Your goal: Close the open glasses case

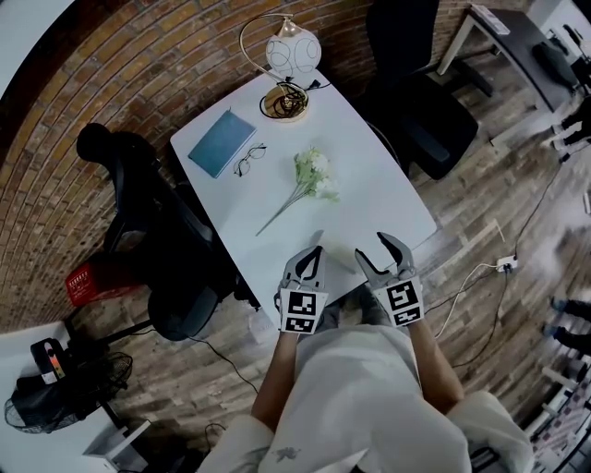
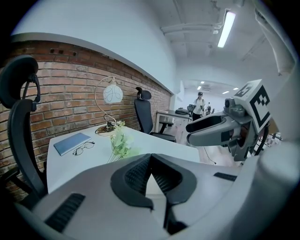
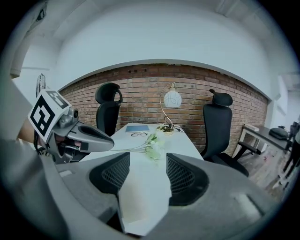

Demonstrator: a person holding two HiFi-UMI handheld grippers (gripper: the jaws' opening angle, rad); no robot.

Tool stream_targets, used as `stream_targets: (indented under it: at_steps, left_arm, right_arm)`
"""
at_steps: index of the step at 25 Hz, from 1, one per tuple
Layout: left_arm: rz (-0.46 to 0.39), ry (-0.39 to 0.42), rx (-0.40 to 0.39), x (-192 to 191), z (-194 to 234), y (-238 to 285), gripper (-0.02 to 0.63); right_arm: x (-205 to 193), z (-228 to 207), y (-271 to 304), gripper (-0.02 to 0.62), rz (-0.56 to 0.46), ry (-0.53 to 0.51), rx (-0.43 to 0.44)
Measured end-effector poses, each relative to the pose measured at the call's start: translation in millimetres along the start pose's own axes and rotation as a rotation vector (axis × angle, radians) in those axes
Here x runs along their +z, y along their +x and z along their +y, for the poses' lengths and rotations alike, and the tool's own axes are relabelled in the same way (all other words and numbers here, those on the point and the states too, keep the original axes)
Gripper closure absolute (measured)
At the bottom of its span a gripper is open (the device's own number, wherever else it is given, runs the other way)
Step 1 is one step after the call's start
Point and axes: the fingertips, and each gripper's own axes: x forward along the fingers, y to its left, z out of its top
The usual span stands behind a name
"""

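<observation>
The blue case (image 1: 222, 141) lies far up the bench (image 1: 369, 185), too small in every view to tell whether it is open. In the left gripper view, the left gripper's (image 2: 151, 157) own body hides the near bench. In the head view, feet (image 1: 571, 312) at the right edge are blurred, and a desk (image 1: 503, 28) is cut off at the top.
</observation>
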Motion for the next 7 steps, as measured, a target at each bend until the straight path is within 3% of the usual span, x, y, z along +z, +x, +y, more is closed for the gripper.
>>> stream_targets:
  at_steps: [7]
  left_arm:
    - [0.001, 0.0, -0.016, -3.6, 1.9, -2.7, 0.601]
  right_arm:
    - [5.3, 7.4, -0.4, 0.348, -0.004, -0.006, -0.018]
